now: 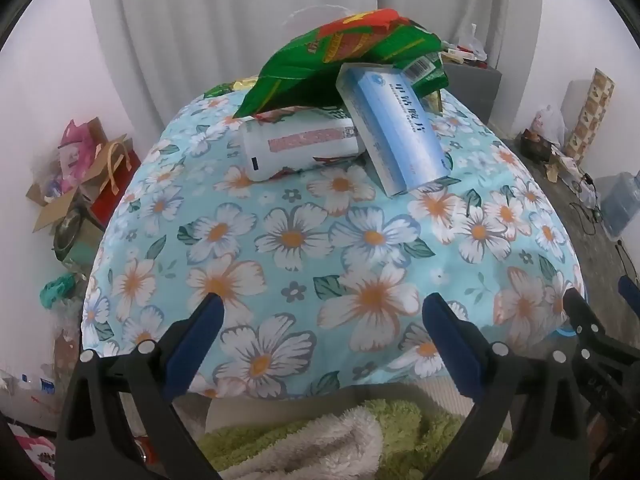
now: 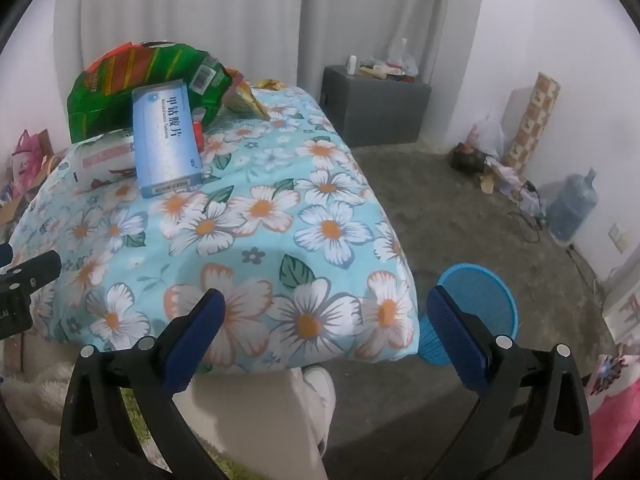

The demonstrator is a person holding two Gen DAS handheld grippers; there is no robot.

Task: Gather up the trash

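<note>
The left tongs stand spread wide with nothing between their blue pads, hanging over the near edge of the flowered cloth that covers the surface. The right tongs are just as wide and equally empty, poised above the cloth's near right corner. Toward the far side of the surface lies the trash in one heap: a white bottle on its side, a blue medicine box leaning across it, and a crumpled green snack bag draped over both. On the floor just beside the surface's right corner stands a blue bin.
</note>
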